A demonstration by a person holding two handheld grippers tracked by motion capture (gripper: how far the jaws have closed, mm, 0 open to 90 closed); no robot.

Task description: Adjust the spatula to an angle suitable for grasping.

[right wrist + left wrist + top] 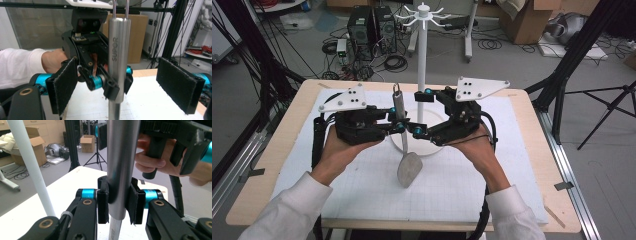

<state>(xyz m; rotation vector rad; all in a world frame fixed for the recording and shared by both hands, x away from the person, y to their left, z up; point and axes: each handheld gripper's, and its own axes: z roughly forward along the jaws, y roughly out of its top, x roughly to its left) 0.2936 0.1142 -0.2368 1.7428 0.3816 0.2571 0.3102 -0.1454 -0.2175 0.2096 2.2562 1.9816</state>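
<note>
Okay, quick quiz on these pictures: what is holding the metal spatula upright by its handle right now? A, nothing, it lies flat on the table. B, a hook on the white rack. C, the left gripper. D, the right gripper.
C: the left gripper has its jaws clamped on the spatula handle, while the right gripper has its jaws spread wide, clear of the handle on both sides.

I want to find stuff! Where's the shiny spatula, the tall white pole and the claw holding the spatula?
spatula (409, 168): high view, on its flat blade.
white pole (422, 70): high view, halfway up the shaft.
left claw (119, 203): left gripper view, between the pads clamping the handle.
</note>
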